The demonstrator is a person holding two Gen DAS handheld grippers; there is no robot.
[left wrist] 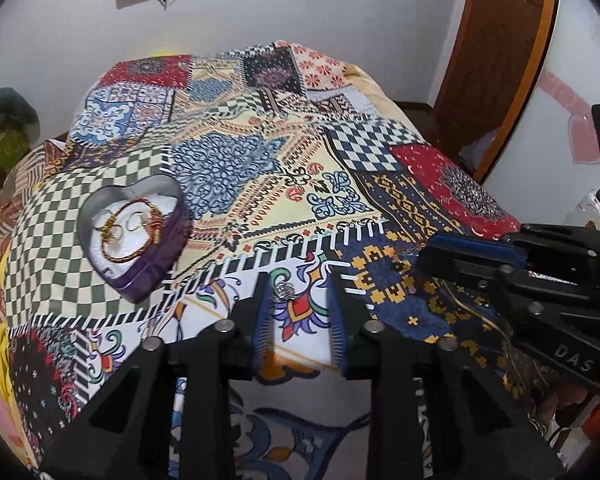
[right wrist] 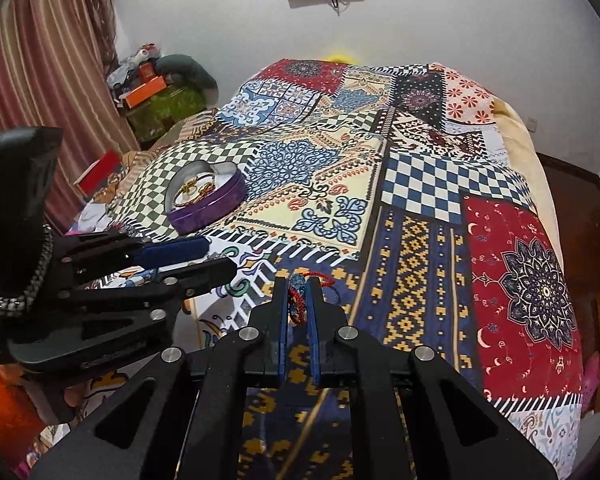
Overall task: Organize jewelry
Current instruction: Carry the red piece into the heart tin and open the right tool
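- Left gripper [left wrist: 299, 304], left wrist view: jaws apart over the quilt [left wrist: 260, 184], a small silver ornament [left wrist: 285, 291] by the left fingertip, contact unclear; heart tin [left wrist: 140, 236] with gold bangles [left wrist: 130, 232] lies left; right gripper [left wrist: 474, 250] enters from the right, its tips hard to read
- Right gripper [right wrist: 299, 300], right wrist view: jaws clamped on a red-and-blue bracelet [right wrist: 298, 294], partly hidden between the pads; tin [right wrist: 208, 200] sits far left

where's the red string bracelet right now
In the right wrist view the red string bracelet sits pinched in the right tool, above the blue-and-yellow bedspread patch.
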